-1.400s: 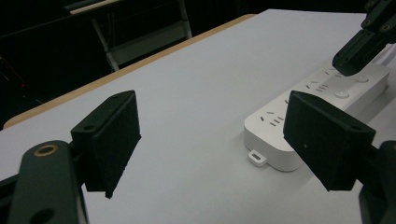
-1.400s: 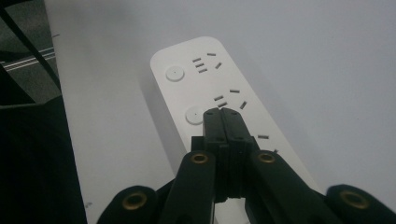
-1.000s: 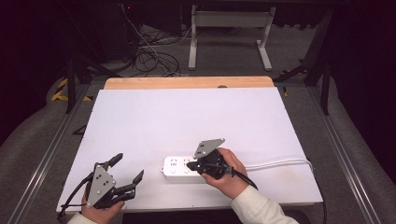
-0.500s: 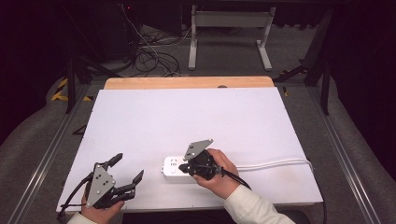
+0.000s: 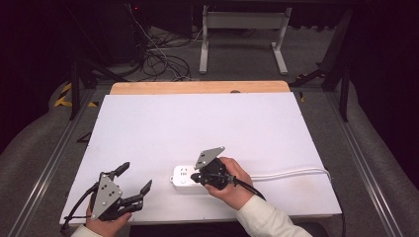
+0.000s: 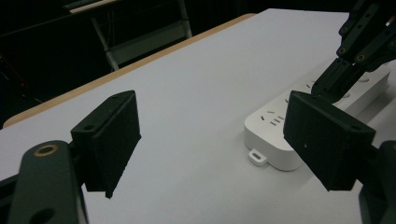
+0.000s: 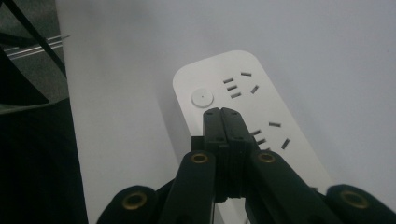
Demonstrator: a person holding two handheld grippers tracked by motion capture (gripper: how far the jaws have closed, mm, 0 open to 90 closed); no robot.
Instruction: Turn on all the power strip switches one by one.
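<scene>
**Right jaws closed over power strip, left idle**

Right hand-held gripper (image 5: 197,177) angled down-left, jaws pressed together, empty, tips over the white power strip (image 5: 184,178) just behind its round button (image 7: 202,98). Contact unclear. Left hand-held gripper (image 5: 134,178) spread wide, low at near-left desk (image 5: 197,123) corner, strip well apart. Strip's right end hidden under the hand (image 5: 232,182).

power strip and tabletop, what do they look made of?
Power strip: looks like moulded white plastic, smooth with a matte-to-satin finish; rounded corners, a round button and crisp socket slots point to that. Tabletop: a flat, matte white sheet with no grain or glare, possibly laminate or painted board; the light wood strip at the far edge suggests a wooden board underneath, though that is uncertain.
</scene>
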